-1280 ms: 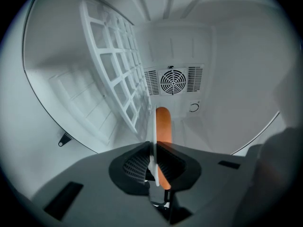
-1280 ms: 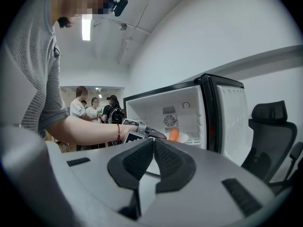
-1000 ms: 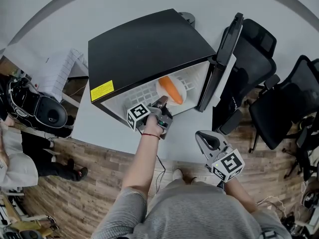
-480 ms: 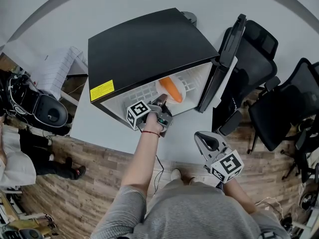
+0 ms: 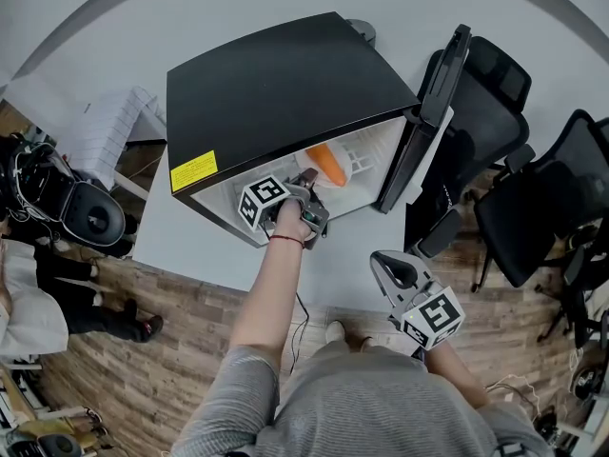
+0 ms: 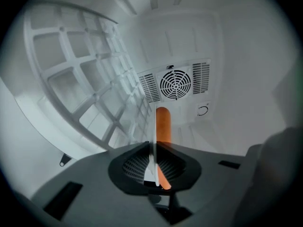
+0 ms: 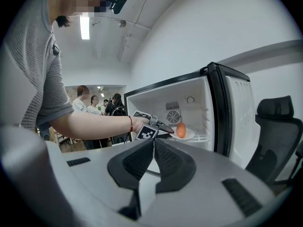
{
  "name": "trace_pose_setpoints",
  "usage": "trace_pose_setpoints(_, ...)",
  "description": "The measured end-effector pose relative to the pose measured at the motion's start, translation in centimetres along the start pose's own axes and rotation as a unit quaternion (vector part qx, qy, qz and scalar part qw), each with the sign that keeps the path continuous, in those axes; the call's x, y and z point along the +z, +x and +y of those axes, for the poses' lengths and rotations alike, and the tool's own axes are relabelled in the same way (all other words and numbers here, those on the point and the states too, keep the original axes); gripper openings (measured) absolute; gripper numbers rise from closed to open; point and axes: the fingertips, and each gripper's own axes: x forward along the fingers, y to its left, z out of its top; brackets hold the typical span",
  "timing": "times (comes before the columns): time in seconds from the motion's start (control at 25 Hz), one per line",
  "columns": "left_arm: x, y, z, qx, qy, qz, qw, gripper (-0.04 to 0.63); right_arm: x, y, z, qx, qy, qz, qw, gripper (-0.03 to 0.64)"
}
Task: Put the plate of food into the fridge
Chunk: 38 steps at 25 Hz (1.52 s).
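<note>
Inside the fridge (image 5: 276, 84), head view: the plate (image 5: 350, 167) with its orange food (image 5: 328, 165) is past the threshold, over the white shelf (image 5: 369, 156). The door (image 5: 433, 112) stands open.
Left gripper (image 5: 309, 175), head view: it reaches into the opening, at the plate's near rim.
Right gripper (image 5: 383, 259), head view: it is held back by the person's body, well apart from the fridge.
Plate rim, left gripper view: it shows edge-on between the jaws, whose pads look pressed on it. The jaws have just been opening a little, so release seems to be starting.
Fridge interior, left gripper view: the fan vent (image 6: 175, 84) is ahead and the shelf grid runs beside the plate. I cannot tell whether the plate rests on it.
Right jaws, right gripper view: they are together, with nothing between them.
Done: the plate has been carried into the fridge.
Left to do: probably settle the plate, let go and withdraw. The door may then need closing.
</note>
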Motion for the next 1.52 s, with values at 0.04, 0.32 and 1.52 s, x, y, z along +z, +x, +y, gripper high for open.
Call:
trace_pose_setpoints(0.04,0.3,-0.1,0.0,0.005,0.015,-0.003,0.9999,0.048,-0.1,0.0,0.0,-0.001,0.000,0.001,1.000,0.015)
trace_pose_setpoints(0.32,1.2,-0.4,-0.1,0.055,0.135,-0.008,0.9893,0.049,-0.1,0.0,0.1,-0.001,0.002,0.002,1.000,0.015)
trace_pose_setpoints(1.52,3.4,-3.2,-2.9,0.233,0.629,-0.068,0.7381,0.130,-0.1,-0.2,0.0,0.002,0.002,0.003,1.000,0.015)
